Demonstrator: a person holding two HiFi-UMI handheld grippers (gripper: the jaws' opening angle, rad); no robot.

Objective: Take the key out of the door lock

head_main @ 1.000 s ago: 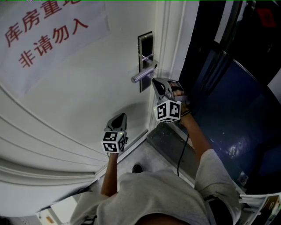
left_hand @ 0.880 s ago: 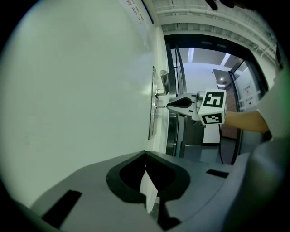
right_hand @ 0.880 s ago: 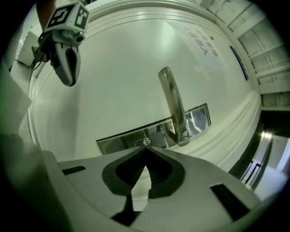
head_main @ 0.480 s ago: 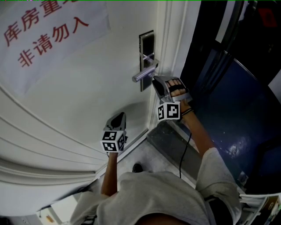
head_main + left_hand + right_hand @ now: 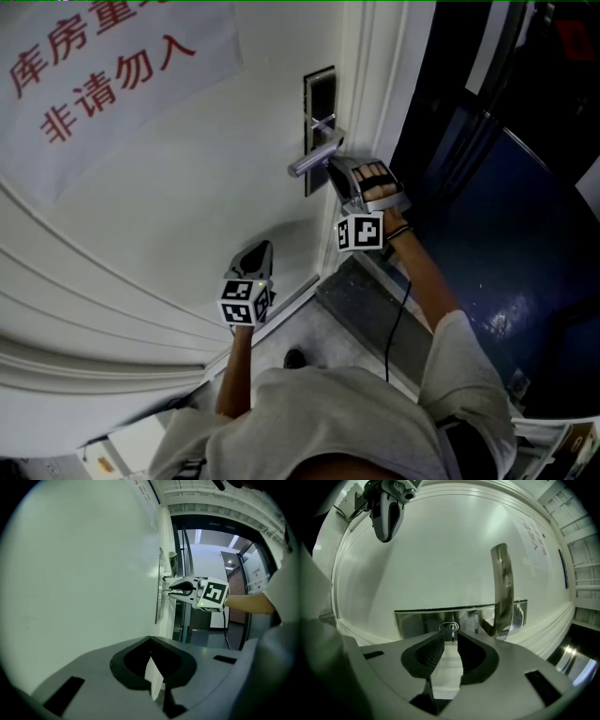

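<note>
Got right gripper point(image 5: 450, 638) narrowly open, tips lined up on key point(image 5: 451, 629) in lock plate point(image 5: 419, 618), no clamp yet. Holding left gripper point(image 5: 151, 641) closed, empty, beside door point(image 5: 187, 187).

Crowded at the lock plate point(image 5: 422, 618): hemmed in by the door handle point(image 5: 502, 588) jutting just beside the key point(image 5: 451, 628), with only a narrow slot between the jaws of the right gripper point(image 5: 450, 640). Found bare door point(image 5: 187, 206) below and an open doorway point(image 5: 487, 141) past its edge, left gripper point(image 5: 255, 261) well apart.
</note>
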